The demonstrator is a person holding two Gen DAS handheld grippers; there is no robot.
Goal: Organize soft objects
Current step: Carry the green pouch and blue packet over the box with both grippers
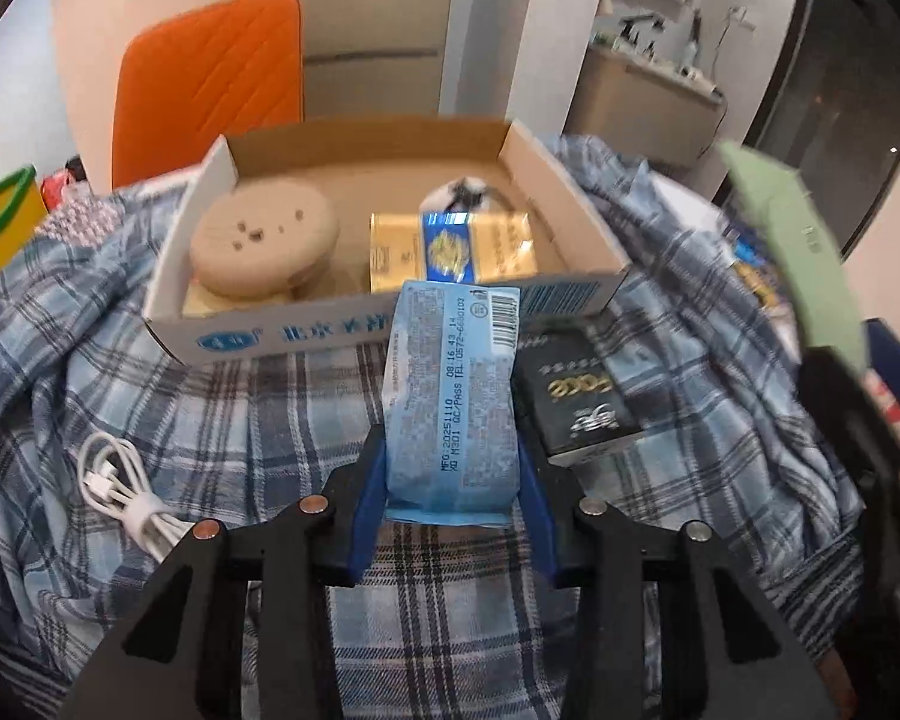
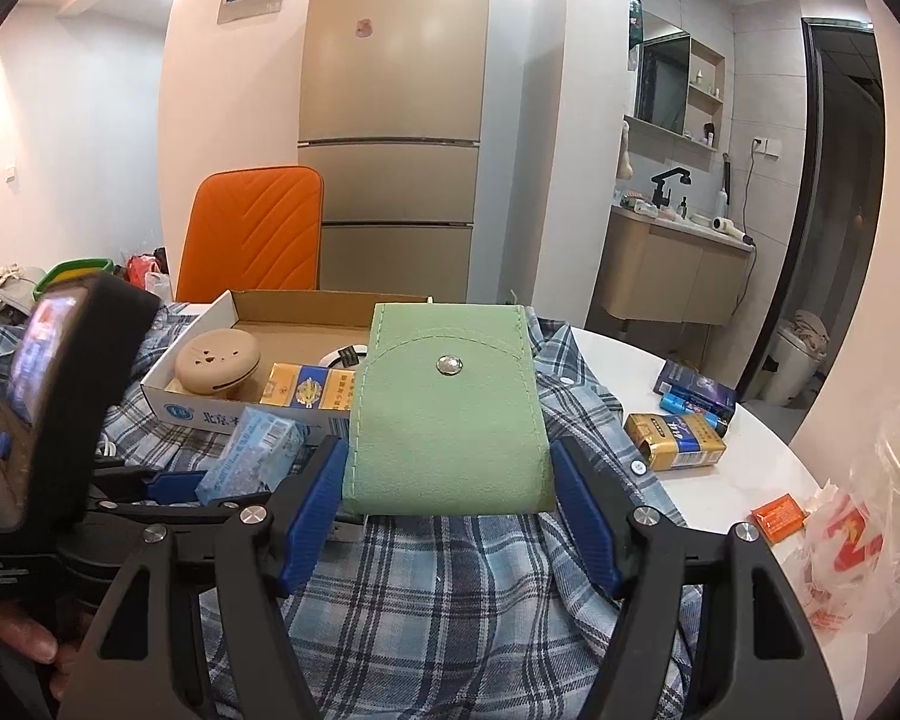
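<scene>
Left wrist view: left gripper (image 1: pixel 453 480) clamped on one light-blue tissue pack (image 1: pixel 453 396), centre frame, lower middle. Pack is soft plastic, crinkled, back side up with small print, a barcode at its upper right and a printed date line running lengthwise; both blue pads press its sides. One black box with gold print (image 1: pixel 576 399) lies just right of it on the blue plaid cloth (image 1: pixel 222 420). One coiled white cable (image 1: pixel 129 489) at lower left. One open cardboard tray (image 1: pixel 390 315) upper centre holds one round beige case (image 1: pixel 264 240), one gold packet with a blue band (image 1: pixel 450 249) and one small black-and-white item, too blurred to name. Green pouch (image 1: pixel 792 240) shows blurred at right edge.

Right wrist view: right gripper (image 2: pixel 450 468) grips one green felt pouch (image 2: pixel 447 414), centre frame; flat, stitched curved flap, one metal snap, pads on both its sides. Tissue pack (image 2: pixel 252 453) lower left in the left gripper (image 2: pixel 207 483). Tray (image 2: pixel 210 408) behind, centre left. On the white table (image 2: pixel 720 480) at right: one gold packet (image 2: pixel 675 441), one dark blue box (image 2: pixel 696 387), one orange sachet (image 2: pixel 777 516), one plastic bag (image 2: pixel 858 540).
</scene>
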